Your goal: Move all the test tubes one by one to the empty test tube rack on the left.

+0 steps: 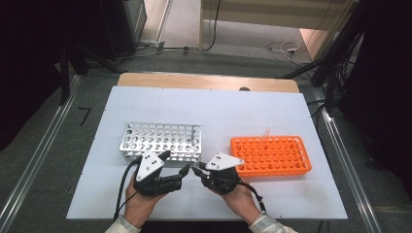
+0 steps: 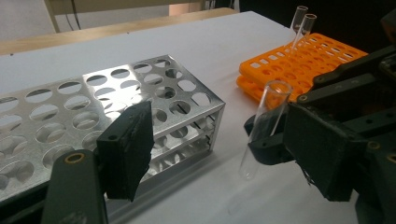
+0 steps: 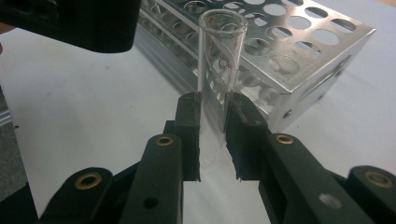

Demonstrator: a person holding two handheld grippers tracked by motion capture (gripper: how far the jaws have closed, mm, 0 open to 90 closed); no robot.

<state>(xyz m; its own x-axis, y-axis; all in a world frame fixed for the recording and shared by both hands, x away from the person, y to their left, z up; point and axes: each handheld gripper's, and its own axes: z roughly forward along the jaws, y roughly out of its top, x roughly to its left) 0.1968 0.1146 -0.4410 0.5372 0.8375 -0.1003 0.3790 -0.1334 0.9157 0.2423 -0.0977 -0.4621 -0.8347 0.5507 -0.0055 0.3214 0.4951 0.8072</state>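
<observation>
A clear empty test tube (image 3: 217, 70) stands upright between the pads of my right gripper (image 3: 214, 135), which is shut on its lower part. In the left gripper view the same tube (image 2: 261, 126) sits in the gap of my left gripper (image 2: 224, 154), whose pads are wide apart and touch nothing. The two grippers face each other tip to tip at the table's near edge, the left gripper (image 1: 176, 162) on the left and the right gripper (image 1: 199, 171) on the right. A silver metal rack (image 1: 160, 141) with empty holes lies just beyond them.
An orange plastic rack (image 1: 269, 155) lies to the right of the metal rack, and two clear tubes (image 2: 302, 23) stand at its far edge. Both racks rest on a white board (image 1: 218, 109) over a wooden table. Cables lie on the floor beyond.
</observation>
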